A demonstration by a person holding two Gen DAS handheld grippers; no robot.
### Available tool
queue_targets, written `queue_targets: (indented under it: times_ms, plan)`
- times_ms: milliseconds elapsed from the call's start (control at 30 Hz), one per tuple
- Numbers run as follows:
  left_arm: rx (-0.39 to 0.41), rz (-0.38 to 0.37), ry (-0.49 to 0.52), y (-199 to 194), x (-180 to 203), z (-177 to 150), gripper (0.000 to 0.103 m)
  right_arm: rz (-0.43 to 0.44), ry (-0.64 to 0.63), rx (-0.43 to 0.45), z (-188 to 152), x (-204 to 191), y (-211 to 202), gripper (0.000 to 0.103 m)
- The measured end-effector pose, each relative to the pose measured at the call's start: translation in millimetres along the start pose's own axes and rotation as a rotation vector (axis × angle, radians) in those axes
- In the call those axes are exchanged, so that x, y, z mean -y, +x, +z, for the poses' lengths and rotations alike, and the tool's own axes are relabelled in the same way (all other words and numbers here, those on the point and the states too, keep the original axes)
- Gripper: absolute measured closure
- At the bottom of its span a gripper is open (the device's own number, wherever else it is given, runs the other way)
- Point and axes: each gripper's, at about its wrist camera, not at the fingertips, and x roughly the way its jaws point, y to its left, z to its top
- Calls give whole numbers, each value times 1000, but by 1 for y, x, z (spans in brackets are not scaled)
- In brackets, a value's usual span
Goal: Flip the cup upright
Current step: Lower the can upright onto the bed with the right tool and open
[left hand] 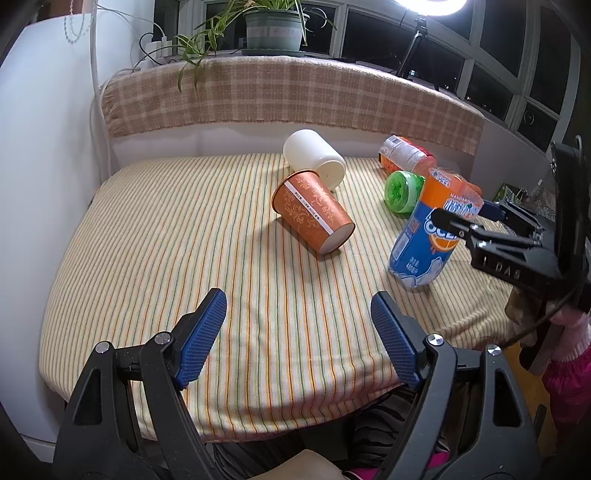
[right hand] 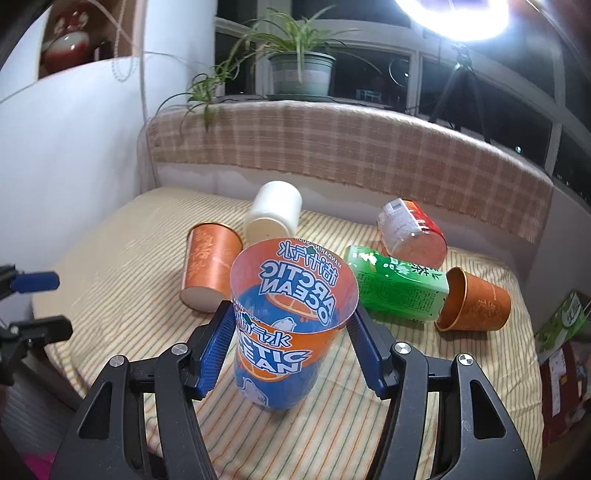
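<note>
Nearest, the left gripper (left hand: 297, 332) hovers spread wide, holding nothing. The right gripper (right hand: 291, 343) clamps the Arctic Ocean cup (right hand: 288, 325), mouth up, at the striped tablecloth's (left hand: 166, 240) near right. Farther, an orange paper cup (left hand: 312, 212) lies toppled.

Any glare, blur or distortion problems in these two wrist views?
Left wrist view: sharp overall; ring light blown out at the top edge, fisheye bends the table, orange paper cup casts a soft shadow. Right wrist view: bigger flare from the same light, slightly softer, though the Arctic Ocean cup in the right gripper stays readable.
</note>
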Motion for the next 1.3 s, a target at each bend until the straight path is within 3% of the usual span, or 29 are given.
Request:
queue_targets:
  times_ms: [667,800,967,1300]
  plan:
    - [16,-2,-7,-7,0,-3,20,75,9,18,-9,-18,-6,39]
    - [23,-1,-6,-8,0,-3,20,89,27,30,-10,-16,-10,29]
    - [35,0,-2,-10,0,-1,20,94,43,43,-11,-15,-23,29]
    - [139,14,33,-23,12,14,20,43,184,87,-25,10,-66,24]
